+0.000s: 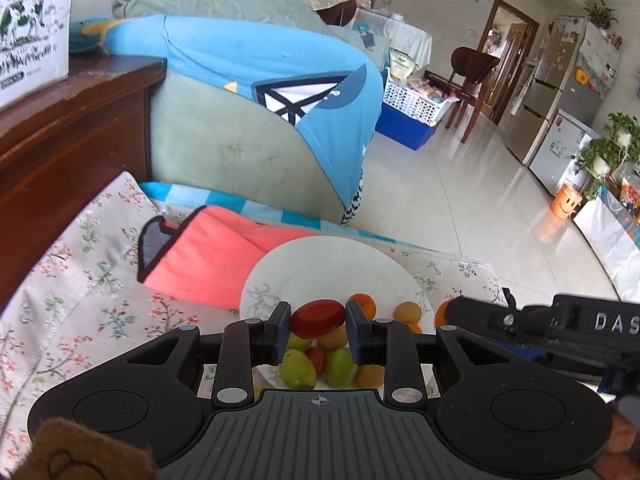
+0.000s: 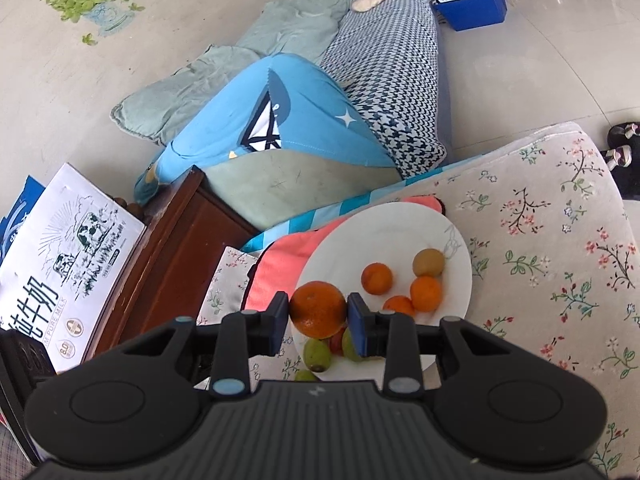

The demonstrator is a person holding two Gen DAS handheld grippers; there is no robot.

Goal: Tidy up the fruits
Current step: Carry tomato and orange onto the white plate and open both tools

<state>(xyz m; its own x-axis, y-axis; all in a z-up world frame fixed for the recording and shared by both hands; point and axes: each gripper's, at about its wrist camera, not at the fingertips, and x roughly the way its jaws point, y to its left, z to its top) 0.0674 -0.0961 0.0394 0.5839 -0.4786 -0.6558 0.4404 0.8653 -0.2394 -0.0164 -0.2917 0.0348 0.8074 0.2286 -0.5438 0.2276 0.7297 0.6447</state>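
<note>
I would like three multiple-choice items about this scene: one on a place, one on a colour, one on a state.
1. Where does the white plate stand?
A. on the floral cloth beside a pink cloth
B. on the wooden cabinet
C. on the floor tiles

2. What colour is the fruit in the left gripper?
A. green
B. red
C. orange

3. What is the state of the right gripper?
A. open and empty
B. shut with nothing in it
C. shut on an orange

Answers:
1. A: the plate's rim lies over the flowered fabric, with the pink cloth at its edge.
2. B: the red fruit sits between the pads, above the green ones on the plate.
3. C: both pads press the sides of the orange.
</note>
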